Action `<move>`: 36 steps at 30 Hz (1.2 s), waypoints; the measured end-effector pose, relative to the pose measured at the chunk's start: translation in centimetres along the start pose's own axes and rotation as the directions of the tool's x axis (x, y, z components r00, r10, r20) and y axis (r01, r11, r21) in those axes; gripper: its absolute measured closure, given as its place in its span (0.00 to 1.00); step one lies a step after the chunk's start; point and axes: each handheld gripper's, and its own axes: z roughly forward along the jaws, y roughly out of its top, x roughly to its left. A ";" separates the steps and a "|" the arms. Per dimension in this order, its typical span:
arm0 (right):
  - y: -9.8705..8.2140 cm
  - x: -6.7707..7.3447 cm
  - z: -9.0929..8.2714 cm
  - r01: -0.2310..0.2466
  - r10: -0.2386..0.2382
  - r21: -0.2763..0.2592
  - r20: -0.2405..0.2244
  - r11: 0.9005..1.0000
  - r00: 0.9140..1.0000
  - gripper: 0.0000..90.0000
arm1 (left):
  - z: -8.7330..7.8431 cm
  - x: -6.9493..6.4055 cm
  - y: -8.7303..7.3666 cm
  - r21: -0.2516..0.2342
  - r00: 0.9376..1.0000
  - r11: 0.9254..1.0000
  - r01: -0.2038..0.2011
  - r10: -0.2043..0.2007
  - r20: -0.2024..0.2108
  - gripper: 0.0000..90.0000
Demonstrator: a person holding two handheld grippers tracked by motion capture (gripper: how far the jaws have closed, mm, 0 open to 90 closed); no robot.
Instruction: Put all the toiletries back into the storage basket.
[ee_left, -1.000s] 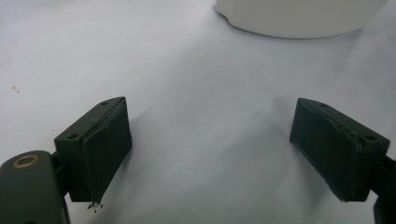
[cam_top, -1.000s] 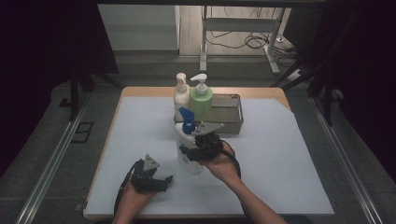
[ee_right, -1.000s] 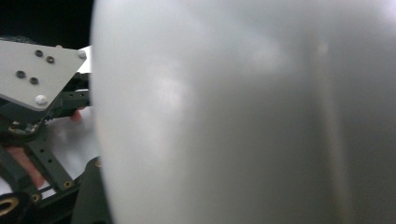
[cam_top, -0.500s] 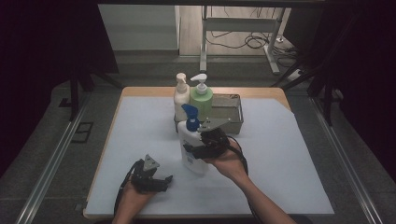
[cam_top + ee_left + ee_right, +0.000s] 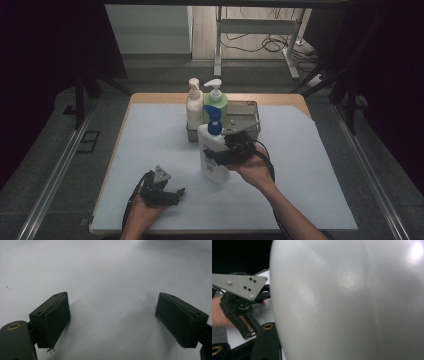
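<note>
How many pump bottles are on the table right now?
3. A cream pump bottle and a green pump bottle stand in the metal basket; a white, blue-pump bottle is gripped by the right gripper just before it. Others may hide behind them.

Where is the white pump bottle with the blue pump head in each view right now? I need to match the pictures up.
High view: the white pump bottle with the blue pump head stands upright at table centre, gripped by the right gripper.
Left gripper view: open black jaws over the bare white table mat; look to the other two for the bottle.
Right gripper view: its white body is close up across centre and right.
Shared landmark: the white mat.
</note>
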 end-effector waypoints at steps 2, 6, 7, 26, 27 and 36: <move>0.2 -0.2 -0.4 0.002 -0.002 0.001 0.007 1.000 1.000 0.44 | 0.0 0.0 0.0 -0.001 1.000 1.000 0.000 0.000 0.000 0.14; 0.4 -0.6 -1.1 -0.003 0.003 0.001 0.023 1.000 1.000 0.44 | 0.0 0.0 0.0 0.000 1.000 1.000 0.000 0.000 0.000 0.14; 0.4 -0.8 -1.3 -0.002 0.002 0.000 0.030 1.000 1.000 0.44 | 0.0 0.0 0.0 0.000 1.000 1.000 0.001 -0.001 0.000 0.14; 0.7 -3.6 -4.1 -0.035 0.038 -0.028 0.100 0.999 0.994 0.44 | 0.0 0.0 0.0 0.000 1.000 1.000 0.000 0.000 0.000 0.14; 0.7 -3.7 -4.3 -0.040 0.042 -0.030 0.104 0.999 0.994 0.44 | 0.0 0.0 0.0 0.000 1.000 1.000 0.000 0.000 0.000 0.14; 1.2 -5.3 -5.5 -0.051 0.057 -0.041 0.162 0.998 0.985 0.44 | 0.0 0.0 0.0 0.000 1.000 1.000 0.000 0.000 0.000 0.14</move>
